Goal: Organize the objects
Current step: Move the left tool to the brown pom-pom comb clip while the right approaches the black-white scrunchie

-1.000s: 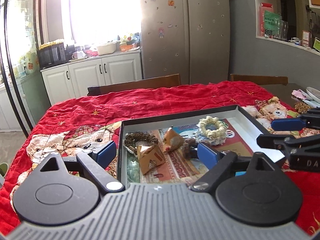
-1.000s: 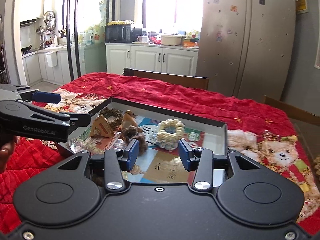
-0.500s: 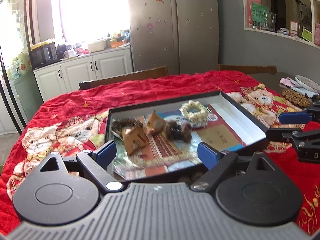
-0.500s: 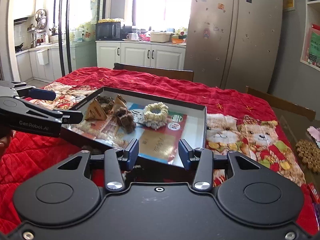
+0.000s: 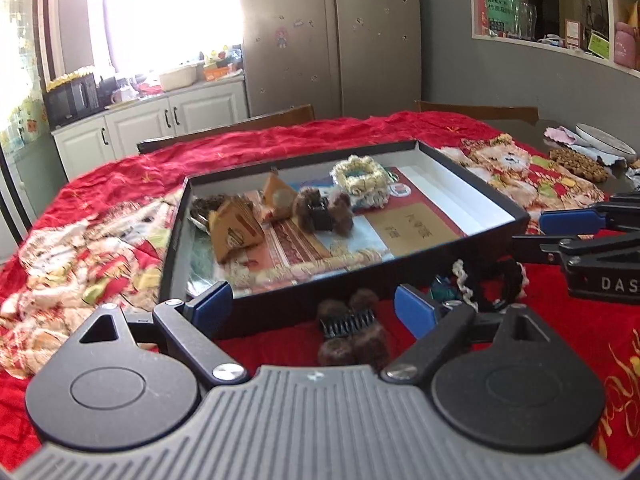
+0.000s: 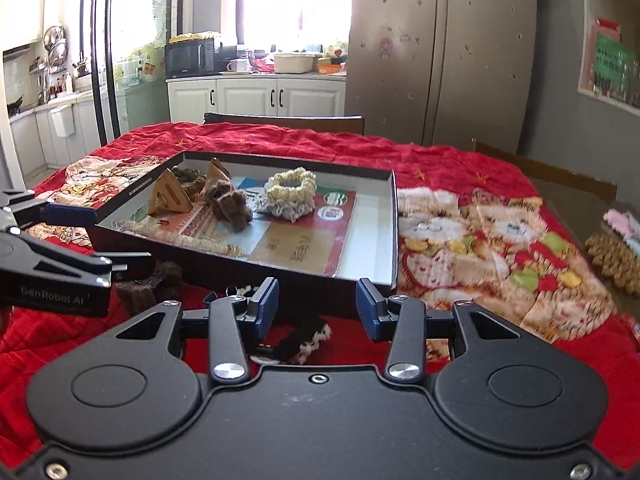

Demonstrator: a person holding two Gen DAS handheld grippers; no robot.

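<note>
Now lower, both hand-held grippers close on loose items: left hand-held gripper (image 5: 312,306) wide around the furry hair clip (image 5: 352,334), six o'clock of the tray (image 5: 472,184); right hand-held gripper (image 6: 318,304) half-open, empty.

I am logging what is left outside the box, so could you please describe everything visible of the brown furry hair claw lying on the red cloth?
The brown furry hair claw lies on the red cloth, just outside the near wall of the black box. Its black plastic teeth sit in the middle, with fuzzy brown pompom-like tufts on both sides. It lies between the open fingers of the left gripper, which do not touch it.
</note>
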